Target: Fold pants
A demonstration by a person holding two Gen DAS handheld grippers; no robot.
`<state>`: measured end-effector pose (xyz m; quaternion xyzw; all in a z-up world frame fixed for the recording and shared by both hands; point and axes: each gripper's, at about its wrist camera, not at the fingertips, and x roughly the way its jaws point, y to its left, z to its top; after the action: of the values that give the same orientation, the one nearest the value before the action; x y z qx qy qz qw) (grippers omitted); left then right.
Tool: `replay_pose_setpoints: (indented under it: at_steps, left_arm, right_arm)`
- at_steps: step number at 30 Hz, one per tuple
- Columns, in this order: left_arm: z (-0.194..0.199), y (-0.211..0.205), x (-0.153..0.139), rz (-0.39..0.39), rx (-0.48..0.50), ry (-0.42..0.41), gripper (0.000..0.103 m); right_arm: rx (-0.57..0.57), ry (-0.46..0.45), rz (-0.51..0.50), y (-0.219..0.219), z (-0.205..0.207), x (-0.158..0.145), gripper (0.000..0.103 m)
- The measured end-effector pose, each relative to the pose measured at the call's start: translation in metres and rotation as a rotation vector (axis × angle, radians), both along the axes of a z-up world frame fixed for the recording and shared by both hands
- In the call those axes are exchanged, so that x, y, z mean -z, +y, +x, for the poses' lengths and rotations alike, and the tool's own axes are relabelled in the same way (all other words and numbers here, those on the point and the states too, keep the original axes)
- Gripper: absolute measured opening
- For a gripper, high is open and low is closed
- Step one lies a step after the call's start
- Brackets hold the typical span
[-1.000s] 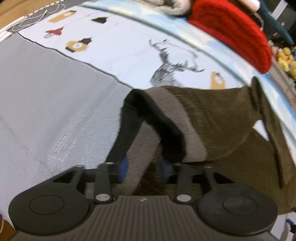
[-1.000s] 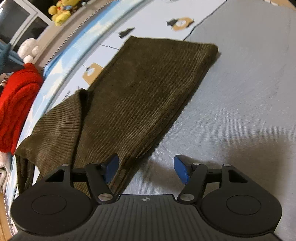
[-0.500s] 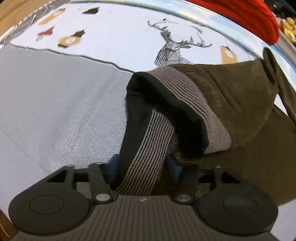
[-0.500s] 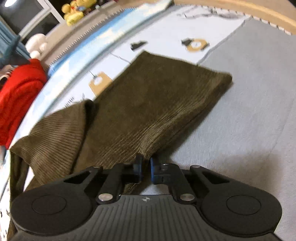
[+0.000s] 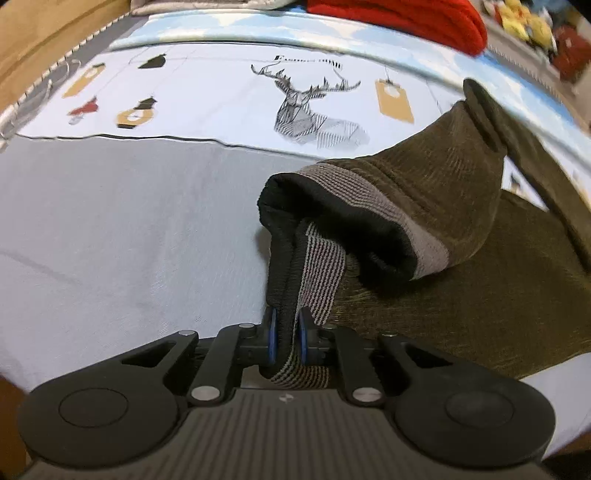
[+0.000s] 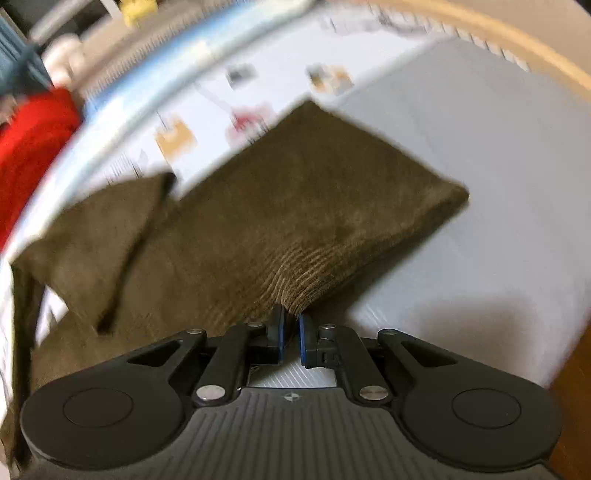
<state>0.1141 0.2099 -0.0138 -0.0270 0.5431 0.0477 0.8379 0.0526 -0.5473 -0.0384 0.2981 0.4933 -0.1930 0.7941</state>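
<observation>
Motion blur smears the printed sheet (image 6: 243,122), red knit (image 6: 33,140) and far clutter in the right-wrist view.

— What lay on the bed?
— A pale grey woven bedsheet (image 5: 110,229), and beyond it a white printed quilt (image 5: 207,92) with a sketched grey stag's head (image 5: 303,107) and tan paper tags (image 5: 393,99).
— And further back?
— A red knitted garment (image 5: 406,16), with blurred yellow plush toys (image 5: 517,18) beside it.
</observation>
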Motion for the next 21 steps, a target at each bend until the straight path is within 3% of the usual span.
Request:
replay_pose_setpoints:
  at_steps: [2,4,6,8,10,13,17,18,20,21]
  left_arm:
    - [-0.009,0.003,-0.002,0.062,0.021,0.028,0.013]
    - [-0.013,0.009,0.004,0.068,0.035,0.087,0.014]
    - [-0.011,0.018,0.008,0.062,0.008,0.110,0.013]
    - [-0.009,0.024,0.002,0.081,-0.032,0.086,0.012]
    - [-0.002,0.029,-0.004,0.030,-0.068,0.068,0.017]
    - [0.009,0.024,-0.012,0.005,-0.083,0.031,0.033]
    - [0.020,0.000,-0.025,0.015,-0.069,-0.043,0.037]
    - [0.022,-0.005,-0.028,0.012,-0.065,-0.064,0.039]
    - [0.025,-0.017,-0.035,0.004,-0.053,-0.105,0.039]
    - [0.029,-0.023,-0.038,-0.003,-0.045,-0.120,0.039]
  right_arm:
    - [-0.021,0.100,0.082,-0.003,-0.014,0.012,0.007]
    - [-0.102,0.126,0.106,-0.002,-0.017,0.015,0.008]
    - [-0.125,0.165,0.109,-0.008,-0.020,0.022,0.020]
    - [-0.055,0.157,0.084,-0.027,-0.027,0.021,0.039]
    - [0.090,0.132,0.083,-0.056,-0.040,0.019,0.046]
    - [0.252,0.097,0.135,-0.091,-0.054,0.026,0.046]
    - [0.315,0.063,0.146,-0.109,-0.053,0.031,0.046]
    - [0.307,0.057,0.140,-0.111,-0.050,0.029,0.045]
    - [0.275,0.064,0.117,-0.109,-0.044,0.026,0.006]
    - [0.266,0.070,0.100,-0.108,-0.043,0.023,0.007]
